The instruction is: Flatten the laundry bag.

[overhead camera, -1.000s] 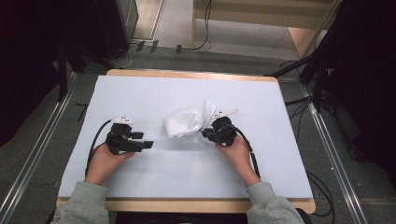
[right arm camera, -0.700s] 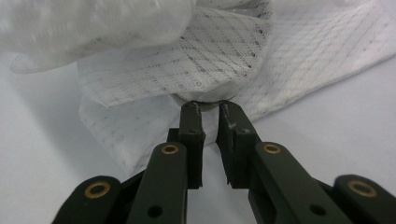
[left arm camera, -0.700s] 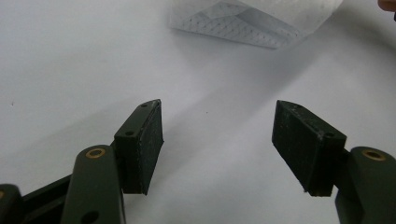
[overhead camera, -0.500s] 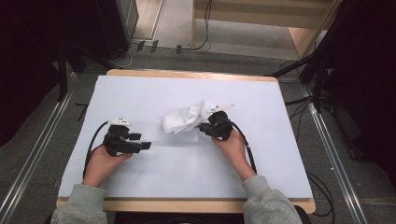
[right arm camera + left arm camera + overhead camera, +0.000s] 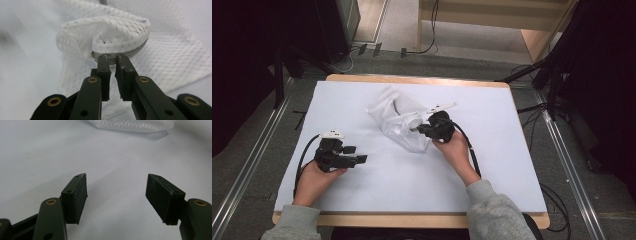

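Note:
A white mesh bag [image 5: 394, 117] lies spread on the white table sheet [image 5: 492, 165], with a grey zipper [image 5: 140, 48] along its folded edge. My right gripper [image 5: 419, 129] sits at the bag's right side. In the right gripper view the right gripper [image 5: 111, 58] is shut on the zipper edge of the mesh bag [image 5: 112, 32], which bunches up just beyond the tips. My left gripper [image 5: 360, 160] is held low over bare sheet, left of and nearer than the bag. There the left gripper [image 5: 116, 195] stands open and empty, with the mesh bag [image 5: 130, 125] farther off.
The sheet covers a wooden table [image 5: 412, 220] whose edge shows at front and back. Cables [image 5: 532, 107] trail on the floor to the right, and metal rails [image 5: 242, 180] run along both sides. Dark equipment stands beyond the far edge.
The bag has gone from a bunched heap to a flatter spread reaching toward the far left. My right gripper has shifted slightly away with its edge. The left gripper has barely moved.

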A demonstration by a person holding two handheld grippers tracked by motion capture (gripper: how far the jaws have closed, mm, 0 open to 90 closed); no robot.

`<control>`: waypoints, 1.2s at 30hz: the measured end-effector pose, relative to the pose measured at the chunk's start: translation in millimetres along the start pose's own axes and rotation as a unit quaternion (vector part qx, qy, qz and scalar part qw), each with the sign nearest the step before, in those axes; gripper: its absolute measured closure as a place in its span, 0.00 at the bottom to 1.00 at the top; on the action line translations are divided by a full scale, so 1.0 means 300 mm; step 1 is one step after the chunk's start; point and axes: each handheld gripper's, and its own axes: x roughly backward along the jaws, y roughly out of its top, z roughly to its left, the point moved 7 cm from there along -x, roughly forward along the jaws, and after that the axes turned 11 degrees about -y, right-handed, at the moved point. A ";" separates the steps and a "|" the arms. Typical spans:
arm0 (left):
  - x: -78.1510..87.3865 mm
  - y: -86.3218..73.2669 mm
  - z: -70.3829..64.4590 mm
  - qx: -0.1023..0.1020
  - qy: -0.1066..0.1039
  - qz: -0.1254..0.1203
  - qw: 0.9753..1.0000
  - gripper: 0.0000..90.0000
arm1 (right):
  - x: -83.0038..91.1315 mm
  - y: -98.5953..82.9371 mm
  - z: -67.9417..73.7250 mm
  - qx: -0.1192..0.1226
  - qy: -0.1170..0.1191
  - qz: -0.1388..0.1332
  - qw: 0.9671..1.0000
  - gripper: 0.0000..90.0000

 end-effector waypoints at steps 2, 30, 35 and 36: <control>0.005 -0.003 0.004 0.001 0.003 0.001 1.000 0.38 | 0.006 0.010 0.001 0.002 0.001 -0.003 1.000 0.92; 0.004 0.006 0.004 0.005 -0.002 -0.009 1.000 0.38 | -0.031 0.024 0.032 0.010 0.021 -0.006 1.000 0.90; 0.011 0.009 0.006 0.005 -0.001 -0.011 1.000 0.38 | 0.006 0.043 0.102 0.029 0.044 -0.018 0.998 0.90; 0.014 0.010 0.008 0.005 -0.002 -0.012 1.000 0.39 | 0.016 0.045 0.118 0.036 0.049 -0.019 0.998 0.90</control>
